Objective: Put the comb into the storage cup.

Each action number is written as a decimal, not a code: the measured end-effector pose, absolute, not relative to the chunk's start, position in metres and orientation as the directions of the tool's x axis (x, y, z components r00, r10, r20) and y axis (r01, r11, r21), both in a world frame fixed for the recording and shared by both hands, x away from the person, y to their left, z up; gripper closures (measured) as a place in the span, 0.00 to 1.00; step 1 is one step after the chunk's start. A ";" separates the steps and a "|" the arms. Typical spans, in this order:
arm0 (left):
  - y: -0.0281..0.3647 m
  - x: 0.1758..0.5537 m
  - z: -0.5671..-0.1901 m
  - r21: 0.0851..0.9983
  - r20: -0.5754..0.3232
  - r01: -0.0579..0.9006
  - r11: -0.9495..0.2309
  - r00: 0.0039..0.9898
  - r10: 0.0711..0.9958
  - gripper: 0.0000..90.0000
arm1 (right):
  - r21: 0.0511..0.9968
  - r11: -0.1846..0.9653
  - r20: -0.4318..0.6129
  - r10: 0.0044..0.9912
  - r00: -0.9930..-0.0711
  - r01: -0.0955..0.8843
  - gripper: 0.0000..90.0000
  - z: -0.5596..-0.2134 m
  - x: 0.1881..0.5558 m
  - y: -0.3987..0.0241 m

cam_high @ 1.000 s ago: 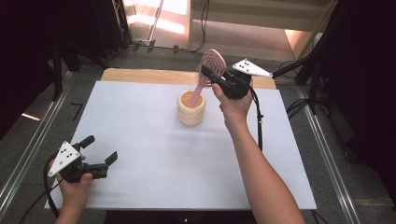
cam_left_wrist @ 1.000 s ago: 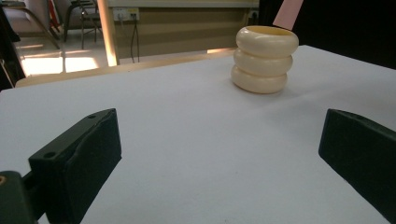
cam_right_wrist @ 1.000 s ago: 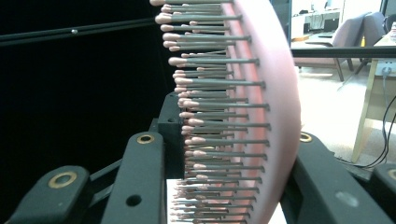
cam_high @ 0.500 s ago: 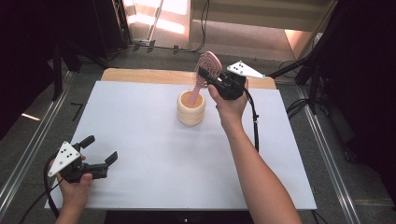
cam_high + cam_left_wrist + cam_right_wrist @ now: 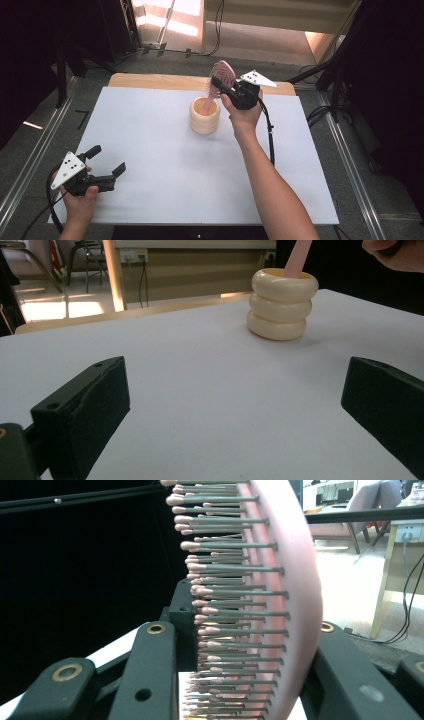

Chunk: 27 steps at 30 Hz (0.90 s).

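A pink hairbrush (image 5: 223,75) stands tilted over a cream ribbed cup (image 5: 204,116) at the far middle of the white table, its handle end down inside the cup. My right gripper (image 5: 222,86) is shut on the brush head; in the right gripper view the bristles and pink back (image 5: 280,595) sit between the jaws. My left gripper (image 5: 107,160) rests open near the table's front left corner, nothing between its jaws. The left gripper view has the cup (image 5: 282,305) with the pink handle (image 5: 297,257) rising out of it, far beyond the open gripper (image 5: 235,385).
The white table top (image 5: 165,165) has a wooden strip (image 5: 150,80) along its far edge. A black cable (image 5: 270,135) trails from the right gripper over the table's right part. Metal rails run on the floor on both sides.
The right hand has sunk a little with the brush, and the handle stands deeper in the cup. The left gripper has kept still.
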<state>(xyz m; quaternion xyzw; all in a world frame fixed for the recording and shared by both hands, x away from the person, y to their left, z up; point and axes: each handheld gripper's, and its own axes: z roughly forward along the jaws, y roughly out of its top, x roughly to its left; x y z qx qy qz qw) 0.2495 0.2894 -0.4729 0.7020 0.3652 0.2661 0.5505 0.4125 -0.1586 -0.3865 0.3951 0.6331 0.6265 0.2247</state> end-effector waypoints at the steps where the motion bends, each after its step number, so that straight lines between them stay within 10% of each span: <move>1: 0.289 0.249 -0.473 0.967 -0.028 0.219 -0.127 0.591 0.806 0.00 | 0.970 -0.098 0.213 0.781 -0.587 0.222 0.69 -0.388 0.413 -0.159; 27: 0.290 0.249 -0.472 0.968 -0.027 0.217 -0.127 0.591 0.806 0.00 | 0.947 -0.123 0.275 0.786 -0.554 0.296 0.69 -0.420 0.422 -0.153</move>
